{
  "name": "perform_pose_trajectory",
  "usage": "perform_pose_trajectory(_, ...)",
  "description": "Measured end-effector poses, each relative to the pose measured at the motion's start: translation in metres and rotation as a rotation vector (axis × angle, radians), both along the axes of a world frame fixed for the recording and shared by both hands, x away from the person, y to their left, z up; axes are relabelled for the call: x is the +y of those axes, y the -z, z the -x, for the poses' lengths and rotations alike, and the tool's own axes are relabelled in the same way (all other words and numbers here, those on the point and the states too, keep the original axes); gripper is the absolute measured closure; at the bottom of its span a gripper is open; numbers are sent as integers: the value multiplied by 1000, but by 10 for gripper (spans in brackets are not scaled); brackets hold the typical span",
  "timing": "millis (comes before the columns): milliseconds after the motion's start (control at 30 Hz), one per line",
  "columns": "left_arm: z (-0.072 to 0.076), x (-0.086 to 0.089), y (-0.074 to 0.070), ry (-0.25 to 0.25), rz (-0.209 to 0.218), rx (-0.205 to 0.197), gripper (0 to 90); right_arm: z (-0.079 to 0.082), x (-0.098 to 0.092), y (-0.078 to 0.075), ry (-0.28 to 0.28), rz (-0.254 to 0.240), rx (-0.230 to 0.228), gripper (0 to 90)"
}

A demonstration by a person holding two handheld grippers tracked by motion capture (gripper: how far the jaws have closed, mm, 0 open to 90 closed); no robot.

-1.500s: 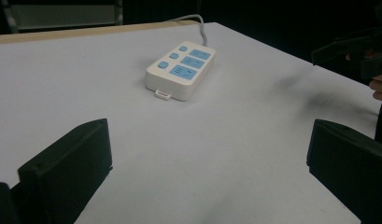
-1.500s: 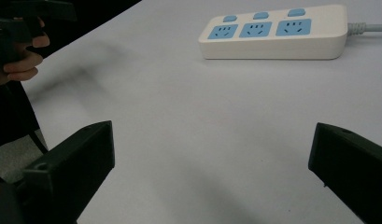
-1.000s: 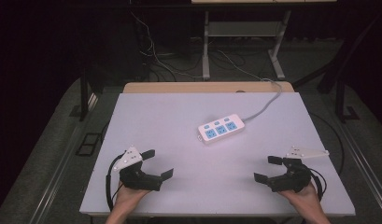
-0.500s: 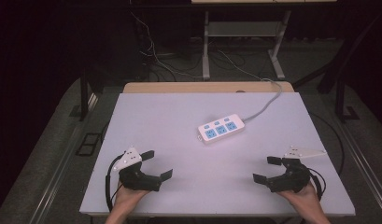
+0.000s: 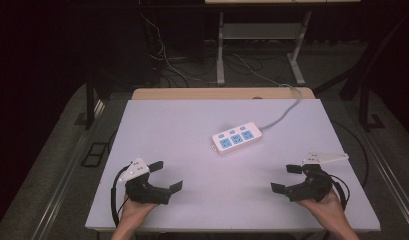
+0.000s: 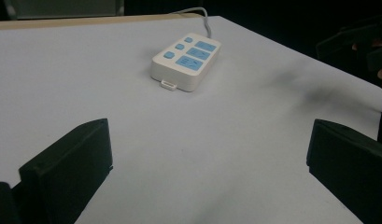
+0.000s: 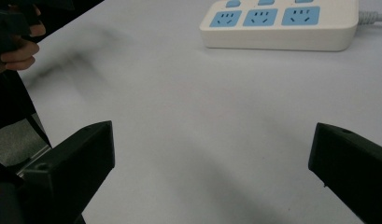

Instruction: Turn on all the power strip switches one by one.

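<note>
Two grippers rest low at the near edge of the table point(image 5: 157, 125), both with jaws spread wide and nothing between them. The left gripper point(image 5: 164, 176) sits at the near left, the right gripper point(image 5: 287, 178) at the near right, each held from behind by a hand. The only thing on the tabletop is a white power strip point(image 5: 237, 137) with three blue sockets and small blue switches. It lies well ahead of both grippers, toward the middle of the table, and its grey cord point(image 5: 284, 111) runs off the far edge.

Seen along the left gripper's jaws, the power strip point(image 6: 186, 58) lies forward and a little to the left of centre, well apart from the jaw tips, with its short end and a small tab facing the gripper. Seen along the right gripper's jaws, the strip point(image 7: 279, 25) lies ahead and slightly right, with its long side turned toward the gripper and the cord leaving to the right.

The work looks to be at its very start, since neither gripper is near the strip. The next move likely calls for one gripper to travel forward and inward across bare table. It would then line its open jaws across the strip's narrow width before closing, while keeping clear of the cord.
</note>
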State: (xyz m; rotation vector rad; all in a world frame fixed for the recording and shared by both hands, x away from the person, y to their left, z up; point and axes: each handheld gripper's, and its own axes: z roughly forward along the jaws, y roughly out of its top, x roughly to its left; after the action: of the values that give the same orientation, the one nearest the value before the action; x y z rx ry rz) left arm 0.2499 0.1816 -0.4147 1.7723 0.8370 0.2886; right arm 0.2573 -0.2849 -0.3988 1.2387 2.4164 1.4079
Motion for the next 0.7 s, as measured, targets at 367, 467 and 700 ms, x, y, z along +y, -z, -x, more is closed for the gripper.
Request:
perform_pose_trajectory(367, -1, -3, 1, 10, -4, 4, 0, -13, 4, -27, -21, 27, -29, 4)
perform_pose_trajectory(467, -2, -2, 1, 9, -4, 4, 0, -18, 6, -32, -28, 28, -38, 4)
perform_pose_trajectory(700, -2, -3, 1, 9, -4, 4, 0, -28, 15, -43, -41, 40, -53, 4)
